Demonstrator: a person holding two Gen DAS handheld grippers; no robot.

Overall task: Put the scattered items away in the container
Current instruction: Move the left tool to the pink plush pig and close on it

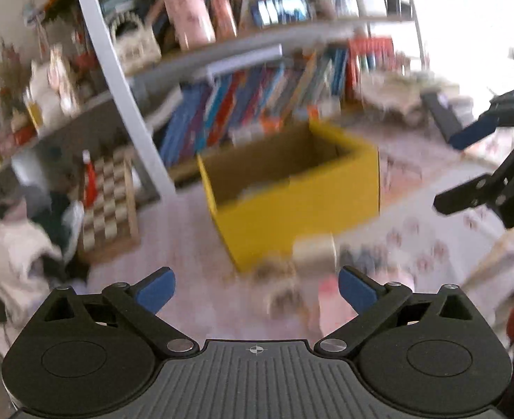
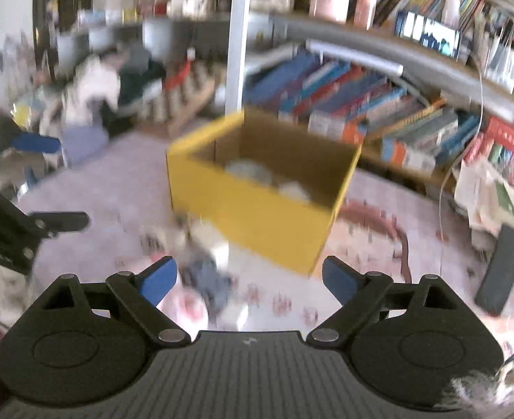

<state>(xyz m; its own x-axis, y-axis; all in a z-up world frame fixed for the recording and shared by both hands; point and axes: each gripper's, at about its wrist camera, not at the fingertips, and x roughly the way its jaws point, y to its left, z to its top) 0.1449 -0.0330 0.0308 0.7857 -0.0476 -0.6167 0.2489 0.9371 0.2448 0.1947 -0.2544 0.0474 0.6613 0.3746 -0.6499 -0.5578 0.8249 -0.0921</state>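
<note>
While both hand-held grippers gape empty, pale items inside yellow box [image 2: 257,209] show only from right wrist, blurred

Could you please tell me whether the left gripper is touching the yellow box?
Apart. In the left wrist view, the left gripper is open with nothing between its fingers, and a strip of floor and scattered items lies between them and the yellow box.

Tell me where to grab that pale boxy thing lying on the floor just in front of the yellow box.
Judging through the blur, take the pale block across its two short side faces, coming down from above with the left tool, which is open and nearest. Its back sits close against the yellow box, so a front-to-back pinch looks blocked. Its exact shape is too smeared to confirm.
</note>
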